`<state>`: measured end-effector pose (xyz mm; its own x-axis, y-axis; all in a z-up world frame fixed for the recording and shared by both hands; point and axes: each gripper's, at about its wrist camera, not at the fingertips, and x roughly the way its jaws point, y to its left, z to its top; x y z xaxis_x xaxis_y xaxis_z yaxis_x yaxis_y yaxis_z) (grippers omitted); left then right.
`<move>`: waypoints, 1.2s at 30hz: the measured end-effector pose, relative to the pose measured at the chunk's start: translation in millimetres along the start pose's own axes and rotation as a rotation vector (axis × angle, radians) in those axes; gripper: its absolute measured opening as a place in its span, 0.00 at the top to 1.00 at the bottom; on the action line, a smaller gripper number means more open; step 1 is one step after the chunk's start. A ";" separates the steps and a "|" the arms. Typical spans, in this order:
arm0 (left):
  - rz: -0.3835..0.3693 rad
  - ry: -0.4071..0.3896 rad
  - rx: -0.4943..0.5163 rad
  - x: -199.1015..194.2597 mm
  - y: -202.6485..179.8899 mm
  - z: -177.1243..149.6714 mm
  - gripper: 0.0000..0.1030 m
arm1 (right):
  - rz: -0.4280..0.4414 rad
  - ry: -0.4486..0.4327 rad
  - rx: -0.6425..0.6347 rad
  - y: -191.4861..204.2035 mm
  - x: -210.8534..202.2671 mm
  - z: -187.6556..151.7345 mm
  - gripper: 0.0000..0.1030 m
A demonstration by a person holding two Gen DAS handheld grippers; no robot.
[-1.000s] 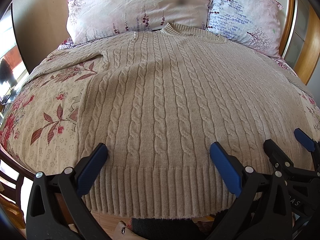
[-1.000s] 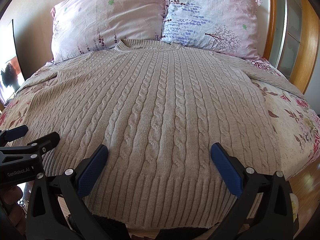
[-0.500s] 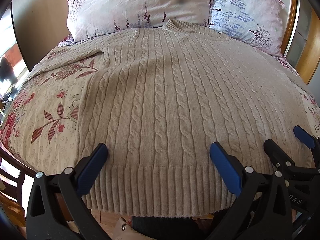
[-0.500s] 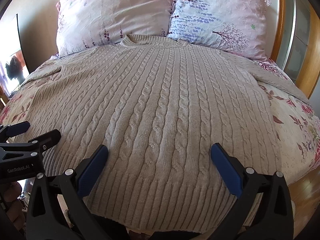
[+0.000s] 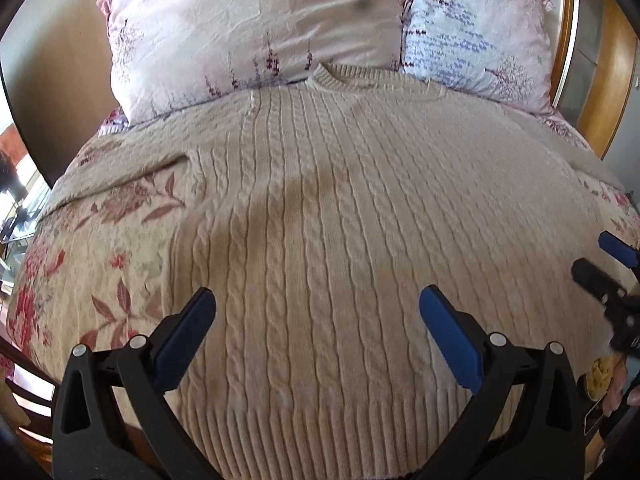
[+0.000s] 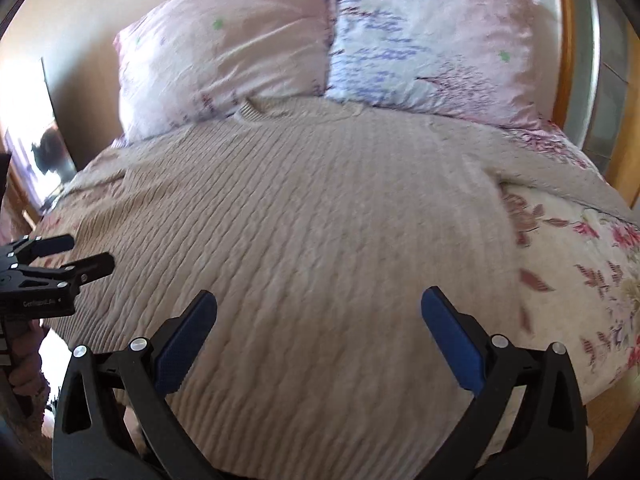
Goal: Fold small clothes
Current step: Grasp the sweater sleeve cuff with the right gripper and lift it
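Observation:
A beige cable-knit sweater point(image 5: 320, 220) lies flat on the bed, collar toward the pillows, ribbed hem at the near edge. It also shows in the right wrist view point(image 6: 320, 220), blurred. My left gripper point(image 5: 318, 308) is open and empty above the lower part of the sweater. My right gripper point(image 6: 320, 308) is open and empty above the sweater's lower right part. The right gripper also shows at the right edge of the left wrist view point(image 5: 608, 264). The left gripper shows at the left edge of the right wrist view point(image 6: 60, 256).
A floral bedspread point(image 5: 100, 240) covers the bed. Two patterned pillows point(image 5: 260, 28) point(image 5: 476, 36) stand at the head. A wooden bed frame point(image 5: 616, 80) rises at the right. The wooden foot rail point(image 5: 24, 380) shows at the lower left.
Both grippers have moved forward over the sweater and tilted up toward the pillows. The right wrist view has swung right and is blurred. Both grippers stay open.

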<state>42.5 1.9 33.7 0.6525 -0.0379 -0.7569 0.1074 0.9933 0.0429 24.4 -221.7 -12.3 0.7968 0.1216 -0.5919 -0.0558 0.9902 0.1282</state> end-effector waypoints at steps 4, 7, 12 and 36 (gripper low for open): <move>-0.120 -0.098 -0.013 -1.7 5.4 38.1 0.02 | -0.029 -0.066 0.210 -74.5 -13.5 39.3 0.01; -0.173 -0.120 -0.017 7.4 0.8 68.3 0.02 | -0.046 -0.079 0.378 -134.1 -10.2 62.7 0.01; -0.155 -0.240 0.041 13.8 -15.6 101.3 0.02 | -0.075 -0.040 0.681 -225.4 13.2 74.1 0.28; -0.397 -0.248 -0.102 82.4 0.8 116.5 0.02 | -0.225 -0.123 1.001 -340.3 44.4 42.9 0.88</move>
<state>183.8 -13.2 47.3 0.7363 -0.4293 -0.5229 0.3188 0.9019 -0.2915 104.5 -556.2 -48.1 0.7859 -0.1231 -0.6060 0.5837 0.4713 0.6612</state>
